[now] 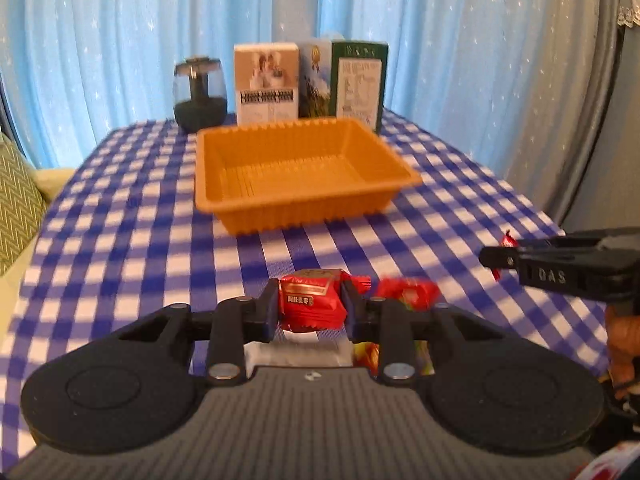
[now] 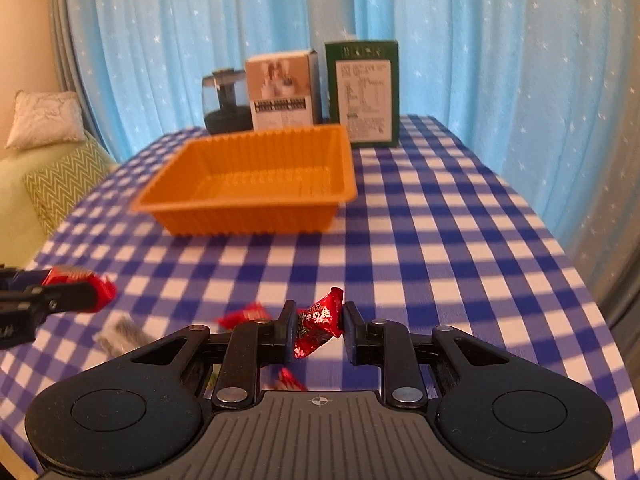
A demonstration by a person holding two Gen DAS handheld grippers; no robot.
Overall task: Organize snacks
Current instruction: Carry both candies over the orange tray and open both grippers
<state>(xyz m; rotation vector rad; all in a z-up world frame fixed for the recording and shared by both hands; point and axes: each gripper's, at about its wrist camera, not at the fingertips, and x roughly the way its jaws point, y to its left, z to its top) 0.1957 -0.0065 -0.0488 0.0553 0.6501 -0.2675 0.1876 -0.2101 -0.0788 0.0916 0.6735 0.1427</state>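
Left wrist view shows the left gripper [image 1: 310,304] clamped on a red square snack packet [image 1: 310,300], both pads pressing its sides and the packet lifted clear of the blue-and-white checked tablecloth [image 1: 120,216]. Just behind and right of that packet another red wrapped snack [image 1: 408,292] lies on the cloth near the table's near edge, and a few more wrappers show blurred under the gripper's fingers, too unclear to name. An orange ribbed tray [image 1: 208,184] sits in the middle of the table with nothing in it. Along the far edge stand a dark glass jar [image 1: 199,96], a beige box [image 1: 267,80], a narrow picture-printed box [image 1: 316,80] and a green box [image 1: 360,80], close together in a row. Blue star-dotted curtains [image 1: 100,40] hang behind the table. The right gripper [image 1: 500,258] enters from the right edge of this view with a scrap of red wrapper showing at its tip.

Right wrist view has the right gripper [image 2: 318,326] closed on a red twisted candy [image 2: 318,322], held tilted between the pads above the cloth near the table's near edge. The left gripper [image 2: 92,292] appears at the left side there, carrying its red packet. A green cushion with a zigzag pattern [image 2: 60,188] lies on a sofa off the table's left edge.
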